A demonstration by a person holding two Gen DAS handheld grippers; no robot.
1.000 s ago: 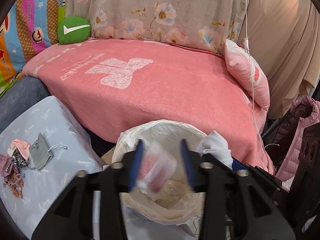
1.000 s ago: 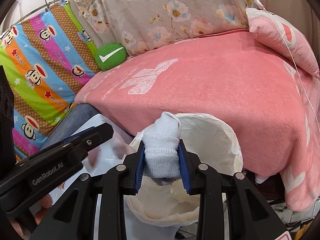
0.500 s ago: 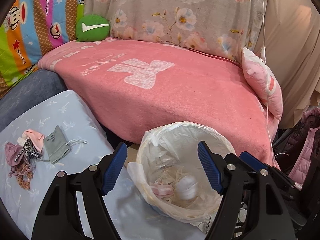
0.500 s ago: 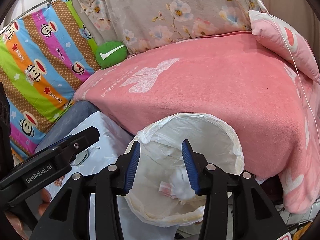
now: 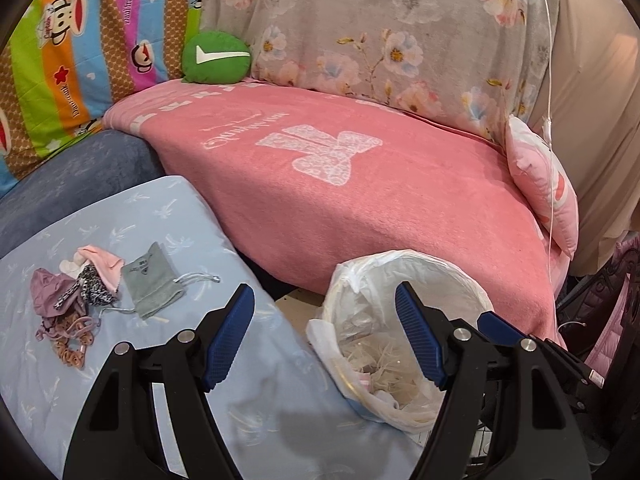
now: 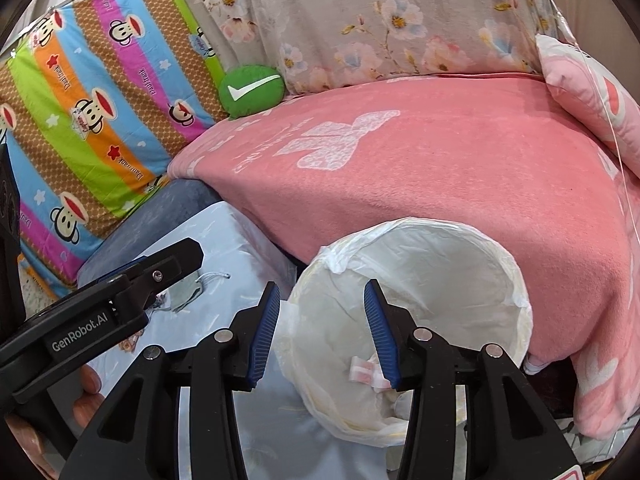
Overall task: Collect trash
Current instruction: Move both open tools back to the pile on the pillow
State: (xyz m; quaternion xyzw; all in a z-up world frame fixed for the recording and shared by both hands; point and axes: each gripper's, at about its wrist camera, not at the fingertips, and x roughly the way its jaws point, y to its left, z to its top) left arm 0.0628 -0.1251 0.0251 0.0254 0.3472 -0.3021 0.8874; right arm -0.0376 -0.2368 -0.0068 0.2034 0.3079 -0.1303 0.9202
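Both grippers are empty. The left gripper has its jaws spread wide, with nothing between the blue pads, and it sits at the bottom of its view, straddling the gap between the light blue surface and the bin. The right gripper has its jaws moderately parted, holding nothing, and hangs at the near rim of the same bin in the lower centre of its frame.

The bin is lined with a white plastic bag and stands just beside the pink blanket. Scraps already lie in its bottom, among them a small pink and white piece.

What seems left to collect is in the left of the left wrist view: a small heap of cloth bits and a grey drawstring pouch, both lying on the light blue surface, touching or nearly so. Whether every piece counts as trash cannot be told from here.

The step in hand looks like a return to that pile. To do it well, the left gripper should swing toward the left of its frame, come down with the jaws still wide, and bracket one soft item fully before closing. Limp cloth tends to drag its neighbours, so lifting straight up and pausing would show whether anything trails. The pouch cord could snag.
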